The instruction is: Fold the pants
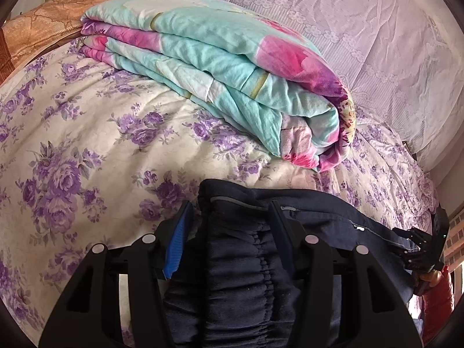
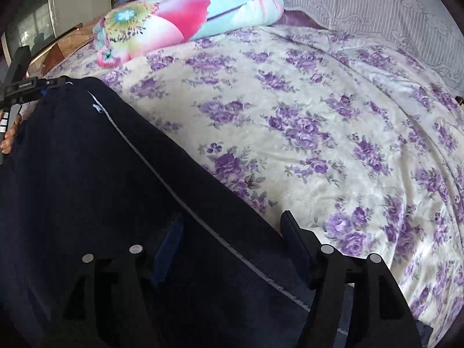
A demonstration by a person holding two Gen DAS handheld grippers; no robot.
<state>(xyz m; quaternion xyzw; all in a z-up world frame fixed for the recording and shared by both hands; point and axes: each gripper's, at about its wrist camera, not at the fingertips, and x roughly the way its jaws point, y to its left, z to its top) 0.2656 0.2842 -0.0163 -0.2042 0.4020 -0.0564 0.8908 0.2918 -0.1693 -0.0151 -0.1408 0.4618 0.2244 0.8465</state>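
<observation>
- The pants (image 1: pixel 255 261) lie on the bed (image 1: pixel 95 133), dark and thick-looking, running from the left gripper (image 1: pixel 232 217) across to the right gripper (image 2: pixel 232 229).
- Left gripper: its jaws stand about half apart with the gathered waistband (image 1: pixel 261 255) bunched between them. The cloth fills the gap and seems pinched, so I judge it held.
- Right gripper: its jaws stand wide, one finger over the dark cloth, the other over the bed's sheet just past the pants' pale-piped edge (image 2: pixel 174 191). Nothing is pinched; the edge runs between them.
- Handling, as a guess: soft, limp, medium weight. It will sag and drape from any hold, and will not keep a shape unless laid flat.
- The elastic waistband is the thickest, firmest part, so it gives a sure grip. The piped edge ahead of the right gripper is a good second hold, as the seam stiffens it a little.
- Risk: pinching one layer only, or catching the sheet along with the cloth.
- The folded quilt (image 1: pixel 220 66) lies well beyond the left gripper, clear of the work.
</observation>
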